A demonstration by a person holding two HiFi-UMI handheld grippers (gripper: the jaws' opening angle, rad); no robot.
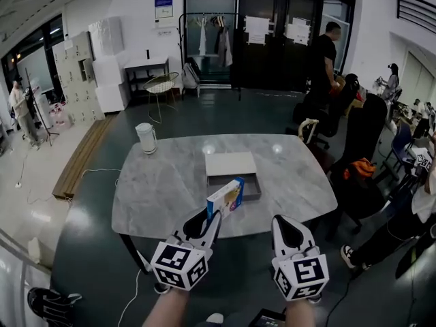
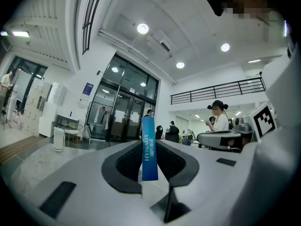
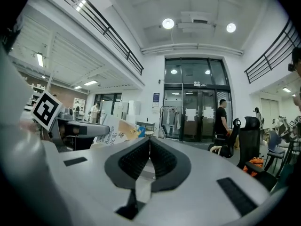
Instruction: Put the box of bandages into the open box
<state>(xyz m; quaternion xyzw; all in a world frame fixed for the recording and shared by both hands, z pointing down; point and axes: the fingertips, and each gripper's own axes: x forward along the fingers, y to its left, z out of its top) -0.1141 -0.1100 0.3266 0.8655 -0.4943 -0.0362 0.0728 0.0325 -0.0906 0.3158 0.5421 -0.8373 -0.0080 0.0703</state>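
Your two grippers hang over the near edge of the one grey marble table (image 1: 163, 189), and only one of them carries anything: your left gripper (image 1: 214, 218) has its jaws clamped on the single box of bandages (image 1: 226, 197), pads pressing its two broad faces, with the box standing on its narrow edge and its blue side panel upright between the jaws in the left gripper view. Your right gripper (image 1: 281, 222), at 3 o'clock of the left one and apart from it, has its jaws drawn fully together with nothing between them. The one open box (image 1: 257, 191) lies at the middle of the table, a shallow grey tray with one flat grey cover against its 12 o'clock side. The box of bandages is at 6 o'clock of that tray, tilted with its top toward 1 o'clock; in the head view its upper corner overlaps the tray's near wall, but you cannot tell from any view whether the two touch. One white jug (image 1: 146, 138) stands on the table at 10 o'clock of the open box, well apart from it and near the far left edge. Beyond the table, one person in black (image 1: 325, 53) stands at 1 o'clock, and one white wire chair (image 1: 161, 86) stands at 11 o'clock by the back wall
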